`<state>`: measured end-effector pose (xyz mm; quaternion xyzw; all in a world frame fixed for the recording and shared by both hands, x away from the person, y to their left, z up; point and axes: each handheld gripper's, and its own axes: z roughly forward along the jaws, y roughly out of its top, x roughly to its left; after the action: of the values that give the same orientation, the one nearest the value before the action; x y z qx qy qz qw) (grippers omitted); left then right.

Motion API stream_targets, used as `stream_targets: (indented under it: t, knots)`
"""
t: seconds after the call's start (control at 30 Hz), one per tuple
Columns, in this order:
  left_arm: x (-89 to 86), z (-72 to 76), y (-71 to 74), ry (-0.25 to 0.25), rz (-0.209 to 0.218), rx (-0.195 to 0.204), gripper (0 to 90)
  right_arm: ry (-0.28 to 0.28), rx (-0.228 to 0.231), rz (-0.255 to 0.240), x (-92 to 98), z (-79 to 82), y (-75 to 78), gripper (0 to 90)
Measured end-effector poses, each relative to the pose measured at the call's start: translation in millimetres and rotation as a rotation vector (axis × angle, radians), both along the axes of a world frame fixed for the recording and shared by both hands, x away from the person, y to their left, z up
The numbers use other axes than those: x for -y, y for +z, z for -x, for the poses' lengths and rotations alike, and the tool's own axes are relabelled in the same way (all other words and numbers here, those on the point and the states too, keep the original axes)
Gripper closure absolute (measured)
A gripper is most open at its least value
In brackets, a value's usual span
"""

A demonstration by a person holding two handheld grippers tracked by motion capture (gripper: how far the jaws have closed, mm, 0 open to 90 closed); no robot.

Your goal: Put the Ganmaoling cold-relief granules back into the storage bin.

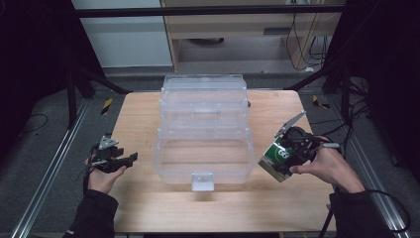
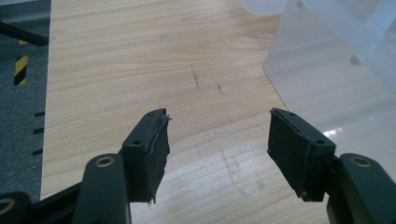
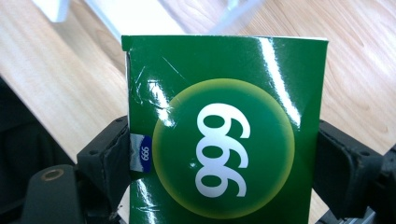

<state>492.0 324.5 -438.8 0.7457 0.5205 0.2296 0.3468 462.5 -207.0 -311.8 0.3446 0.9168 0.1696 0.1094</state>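
A clear plastic storage box (image 1: 203, 163) with stepped tiers stands in the middle of the wooden table (image 1: 143, 203). My right gripper (image 1: 285, 161) is shut on a green carton (image 1: 274, 157) printed with "999", held just right of the box's front corner. In the right gripper view the green carton (image 3: 224, 135) sits squeezed between both black jaws, above the tabletop. My left gripper (image 1: 130, 159) is open at the table's left edge, pointing toward the box. In the left gripper view its jaws stand wide apart over bare wood, with the box's corner (image 2: 336, 70) ahead on the right.
A white latch tab (image 1: 202, 181) juts from the box's front wall. Metal rails (image 1: 49, 173) run along both sides of the table. Dark stand legs and cables lie on the floor around it. A wooden cabinet (image 1: 237, 29) stands behind.
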Motion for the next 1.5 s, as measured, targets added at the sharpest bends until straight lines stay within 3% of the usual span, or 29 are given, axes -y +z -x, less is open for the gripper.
stream_targets:
  t: [0.23,0.77,1.07,1.4,1.5]
  knots:
    - [0.2,-0.2,0.0,0.0,-0.001,0.0,37.4,0.074,-0.023,-0.004,-8.0,-10.0,16.1,17.4]
    - [-0.4,-1.0,-0.6,-0.006,-0.004,-0.008,37.3,0.189,-0.05,0.029,-27.9,-39.4,30.5,17.4]
    - [0.4,-1.4,-1.2,-0.008,-0.002,-0.005,37.3,0.284,-0.023,0.023,-47.4,-48.1,36.3,17.4]
    - [-0.7,-1.5,-1.1,-0.008,-0.006,-0.007,37.4,0.328,-0.02,0.023,-64.5,-54.7,41.3,17.4]
    - [-0.7,-1.7,-1.5,-0.009,-0.006,-0.01,37.4,0.376,-0.009,0.025,-69.1,-56.6,42.5,17.4]
